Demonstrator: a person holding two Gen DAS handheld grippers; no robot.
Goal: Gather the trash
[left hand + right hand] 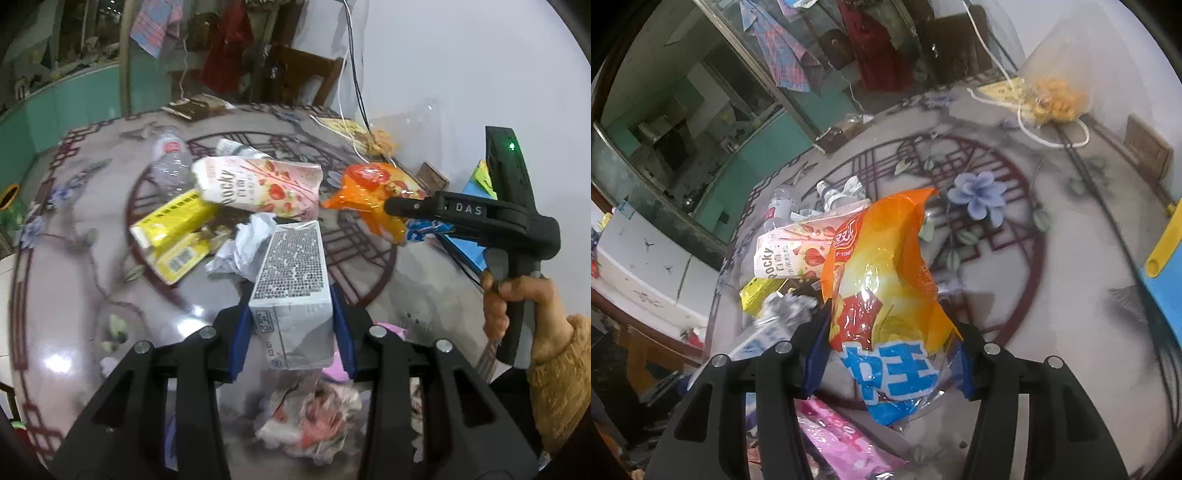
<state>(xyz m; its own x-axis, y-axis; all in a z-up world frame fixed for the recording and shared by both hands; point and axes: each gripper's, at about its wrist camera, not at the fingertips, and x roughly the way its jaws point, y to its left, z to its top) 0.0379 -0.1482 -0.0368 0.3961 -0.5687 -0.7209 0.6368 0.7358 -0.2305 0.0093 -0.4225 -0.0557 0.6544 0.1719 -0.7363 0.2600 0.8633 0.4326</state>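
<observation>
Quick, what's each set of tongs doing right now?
Left tongs: closed on the grey carton.
Right tongs: closed on the orange snack bag.

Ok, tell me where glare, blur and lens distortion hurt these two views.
Left wrist view: ceiling light glares off the glossy table; the crumpled wrapper under the left gripper is smeared, while the grey carton it clamps stays sharp. Right wrist view: highlights shine on the orange snack bag in the right gripper; the table's rim bows with fisheye.
</observation>
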